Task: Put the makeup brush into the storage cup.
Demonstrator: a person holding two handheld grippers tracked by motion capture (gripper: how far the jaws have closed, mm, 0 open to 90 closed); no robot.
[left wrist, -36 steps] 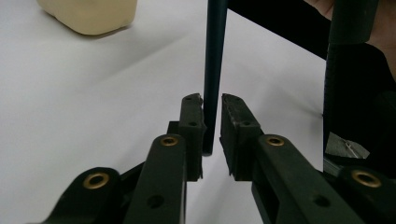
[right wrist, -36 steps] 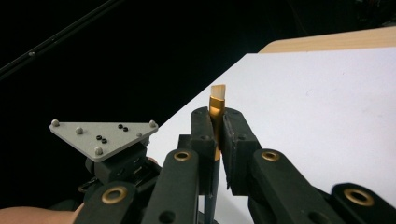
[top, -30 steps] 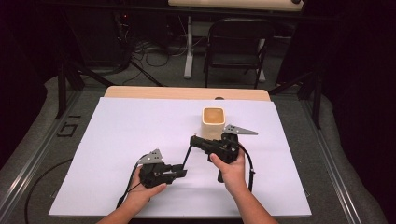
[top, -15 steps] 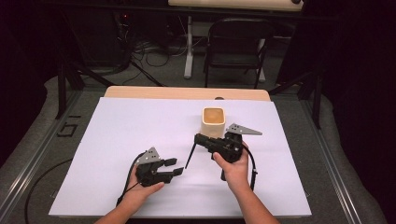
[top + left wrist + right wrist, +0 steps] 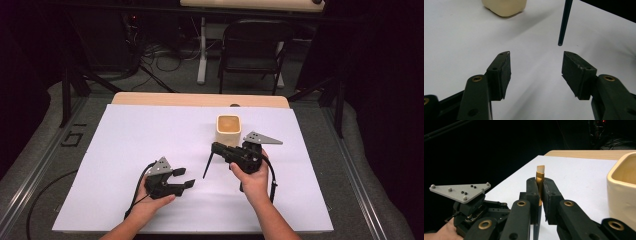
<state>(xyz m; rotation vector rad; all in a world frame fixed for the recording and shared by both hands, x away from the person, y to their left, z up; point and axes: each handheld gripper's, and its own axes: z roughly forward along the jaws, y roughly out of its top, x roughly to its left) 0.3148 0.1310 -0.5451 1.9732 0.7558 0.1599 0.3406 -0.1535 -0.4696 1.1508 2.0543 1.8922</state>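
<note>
My right gripper (image 5: 216,147) (image 5: 540,188) is shut on a thin dark stick (image 5: 207,167) with a gold upper end (image 5: 540,175). The stick hangs slanting down and left, its tip just above the white table cover. To the lower left my left gripper (image 5: 186,178) (image 5: 536,65) stands open and empty, low over the cover. The stick's tip (image 5: 564,23) hangs a little beyond its jaws. A cream square cup (image 5: 229,129) (image 5: 504,6) (image 5: 624,187) stands upright just behind the right gripper.
The white cover (image 5: 150,135) spans the table, with a wooden edge (image 5: 200,99) at the back. A black folding chair (image 5: 252,55), table legs and cables stand beyond it. The left gripper's grey plate (image 5: 460,190) shows at the left of the right gripper view.
The right gripper has drifted slightly right and back with the stick, so the gap between the stick's tip and the left gripper has widened. The left hand has barely moved.
</note>
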